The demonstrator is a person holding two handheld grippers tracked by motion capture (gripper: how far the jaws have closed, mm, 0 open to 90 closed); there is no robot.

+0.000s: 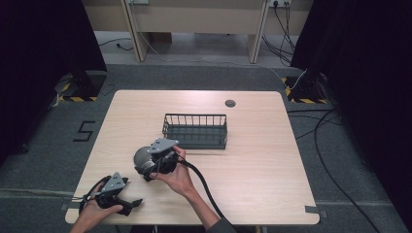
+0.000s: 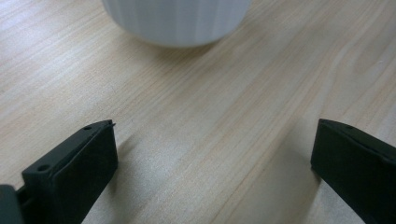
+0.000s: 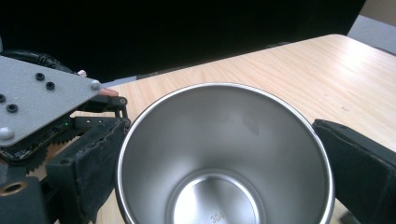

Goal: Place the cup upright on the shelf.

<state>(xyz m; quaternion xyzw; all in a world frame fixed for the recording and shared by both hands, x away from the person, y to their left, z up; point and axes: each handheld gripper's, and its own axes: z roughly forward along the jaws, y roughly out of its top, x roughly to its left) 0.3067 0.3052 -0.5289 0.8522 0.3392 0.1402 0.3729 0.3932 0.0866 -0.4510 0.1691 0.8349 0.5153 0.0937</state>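
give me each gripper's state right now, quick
left gripper: open, jaws spread above bare wooden table.
right gripper: jaws around the round stainless steel cup, holding it.

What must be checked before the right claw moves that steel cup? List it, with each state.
1. Right claw has a jaw against each side of the cup: ok.
2. Cup empty inside: ok.
3. Cup lifted off the table: cannot tell.
4. Basket upright and looks empty: ok.
5. Left claw open, holding nothing, near the table's front edge and apart from the cup: ok.
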